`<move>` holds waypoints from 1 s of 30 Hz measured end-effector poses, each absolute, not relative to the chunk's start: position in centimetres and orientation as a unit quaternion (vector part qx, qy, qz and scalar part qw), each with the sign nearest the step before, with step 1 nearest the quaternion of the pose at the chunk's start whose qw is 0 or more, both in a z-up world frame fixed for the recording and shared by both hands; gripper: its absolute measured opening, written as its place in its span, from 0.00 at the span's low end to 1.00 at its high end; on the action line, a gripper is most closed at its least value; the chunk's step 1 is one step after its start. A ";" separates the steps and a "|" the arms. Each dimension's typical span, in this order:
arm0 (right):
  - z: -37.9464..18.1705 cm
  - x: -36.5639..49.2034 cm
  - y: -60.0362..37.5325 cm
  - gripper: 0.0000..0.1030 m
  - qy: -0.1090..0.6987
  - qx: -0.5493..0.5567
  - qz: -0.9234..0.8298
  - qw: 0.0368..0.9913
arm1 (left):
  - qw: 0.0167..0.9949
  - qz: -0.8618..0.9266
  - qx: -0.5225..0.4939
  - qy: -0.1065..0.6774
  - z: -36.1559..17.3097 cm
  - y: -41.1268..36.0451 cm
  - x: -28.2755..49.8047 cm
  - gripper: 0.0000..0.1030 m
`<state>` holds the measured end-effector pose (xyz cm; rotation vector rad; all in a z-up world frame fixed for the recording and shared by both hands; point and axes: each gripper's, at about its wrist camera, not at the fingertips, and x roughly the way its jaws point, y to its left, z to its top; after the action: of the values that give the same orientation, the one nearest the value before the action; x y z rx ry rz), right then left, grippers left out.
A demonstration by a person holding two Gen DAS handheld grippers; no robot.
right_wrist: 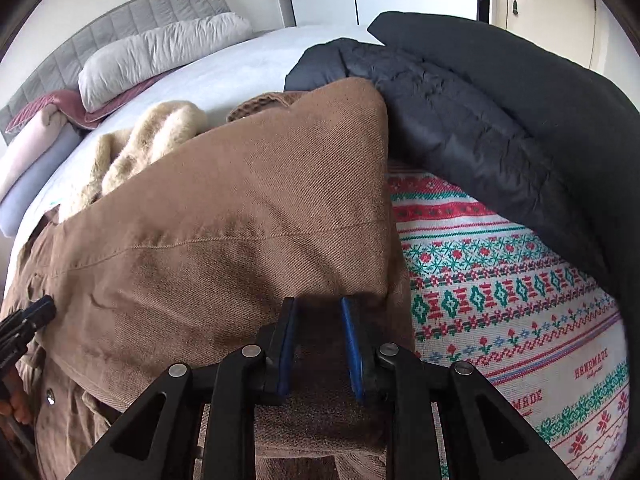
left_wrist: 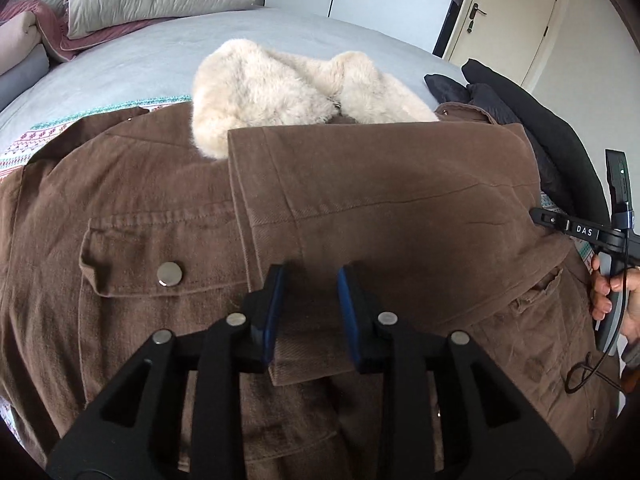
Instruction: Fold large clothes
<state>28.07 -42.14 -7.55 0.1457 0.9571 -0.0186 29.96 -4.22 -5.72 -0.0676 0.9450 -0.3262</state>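
The left hand-held gripper (left_wrist: pixel 310 276) stands partly open at the bottom centre of its own view, its blue pads (left_wrist: pixel 347 312) on either side of the cuff end of a brown sleeve (left_wrist: pixel 360 196); a gap shows on both sides, so the cloth lies between them and is not pinched. The right hand-held gripper (right_wrist: pixel 318 308), low in the middle of its view, is narrower, pads astride the folded sleeve cloth near its edge; whether they press on it I cannot tell.

The brown jacket (left_wrist: pixel 132 208) lies spread flat on the bed (left_wrist: pixel 160 52), filling the lower half of the left view, with one sleeve folded across its front. A flap pocket with a metal snap (left_wrist: pixel 169 273) sits left of centre, and a cream fur collar (left_wrist: pixel 264 88) lies just above the sleeve. In the right view the folded sleeve rises as a tan ridge through the middle.

A hand (left_wrist: pixel 612 296) at the right edge of the left view grips the other tool's handle, pointing steeply down. Under the jacket lies a patterned blanket (right_wrist: pixel 500 300), and dark padded garments (right_wrist: pixel 460 120) are piled at upper right. A grey pillow (right_wrist: pixel 160 52) rests at upper left.
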 end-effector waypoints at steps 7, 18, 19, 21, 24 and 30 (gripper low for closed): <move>-0.5 24.6 -40.2 0.55 0.420 0.059 0.008 0.906 | 0.892 -0.090 -0.089 0.434 -0.2 1.6 24.5 0.79; 6.6 16.2 -33.8 0.80 0.417 0.047 0.049 0.906 | 0.851 0.071 -0.213 0.475 0.3 16.3 15.7 0.87; 6.6 15.8 -33.2 0.80 0.421 0.047 0.057 0.904 | 0.845 0.086 -0.229 0.476 -0.3 17.8 15.3 0.87; 6.3 15.2 -31.9 0.81 0.429 0.042 0.066 0.900 | 0.836 0.113 -0.254 0.474 -1.3 20.6 14.3 0.87; 6.1 14.4 -30.2 0.81 0.435 0.024 0.070 0.897 | 0.827 0.146 -0.284 0.463 -2.9 24.4 13.4 0.87; 4.9 14.3 -28.0 0.81 0.453 0.020 0.077 0.888 | 0.799 0.182 -0.366 0.440 -6.9 30.6 13.7 0.87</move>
<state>14.29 -27.98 4.93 0.0415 0.9414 0.1594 13.68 30.65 -6.91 -0.7855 0.9446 0.3899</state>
